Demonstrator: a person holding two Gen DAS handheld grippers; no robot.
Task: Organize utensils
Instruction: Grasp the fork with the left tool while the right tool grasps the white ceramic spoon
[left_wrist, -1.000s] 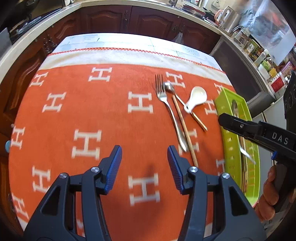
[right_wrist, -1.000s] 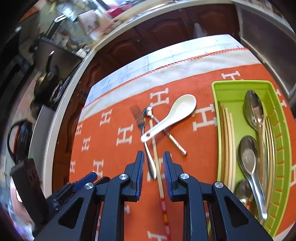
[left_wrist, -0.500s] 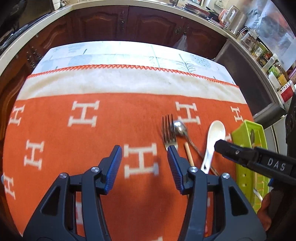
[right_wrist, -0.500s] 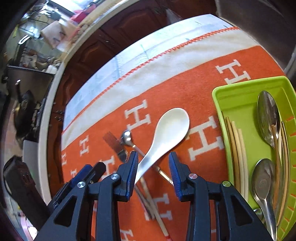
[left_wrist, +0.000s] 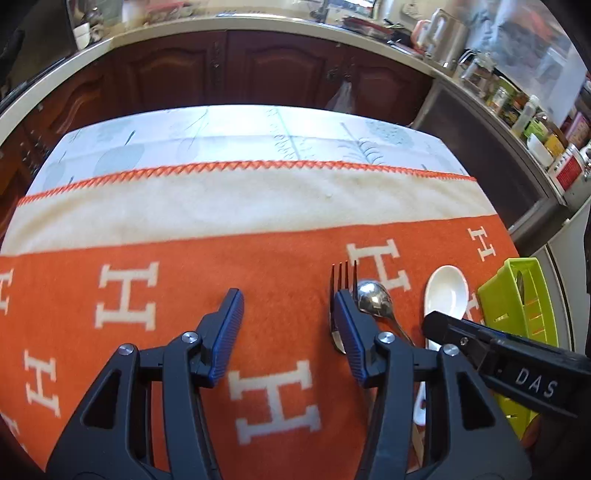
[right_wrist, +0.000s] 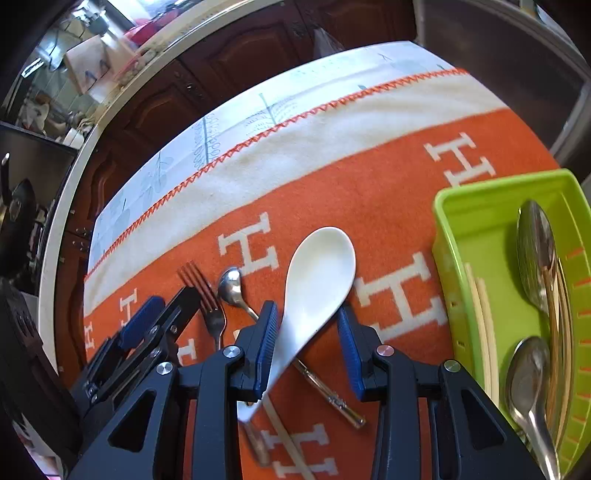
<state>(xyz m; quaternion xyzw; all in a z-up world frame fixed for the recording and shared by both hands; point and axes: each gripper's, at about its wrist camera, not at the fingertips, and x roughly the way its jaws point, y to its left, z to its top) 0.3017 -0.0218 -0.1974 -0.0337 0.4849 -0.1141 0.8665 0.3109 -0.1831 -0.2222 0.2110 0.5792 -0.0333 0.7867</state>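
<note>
A white ceramic spoon (right_wrist: 321, 258) lies on the orange blanket, crossing a small metal spoon (right_wrist: 231, 284); a fork (right_wrist: 207, 291) and a chopstick (right_wrist: 280, 424) lie beside them. My right gripper (right_wrist: 306, 314) straddles the white spoon's neck. Its jaws are closing, with a gap still showing on the right side. My left gripper (left_wrist: 287, 299) stands open low over the blanket, nothing between its fingers. Its right finger covers part of the fork (left_wrist: 343, 273), next to the metal spoon (left_wrist: 373, 299). The right gripper's finger (left_wrist: 454, 332) lies over the white spoon (left_wrist: 447, 291).
A lime green tray (right_wrist: 447, 240) at the right holds metal spoons and chopsticks. The blanket's cream border and a pale printed cloth run to the table's far edge. Dark wooden cabinets and a cluttered counter (left_wrist: 517, 99) stand beyond. The left gripper (right_wrist: 166, 306) sits close beside the right one.
Both grippers have come forward and down toward the loose utensils. The right jaws have spread from nearly together and now straddle the white spoon. The left jaws kept their width.
</note>
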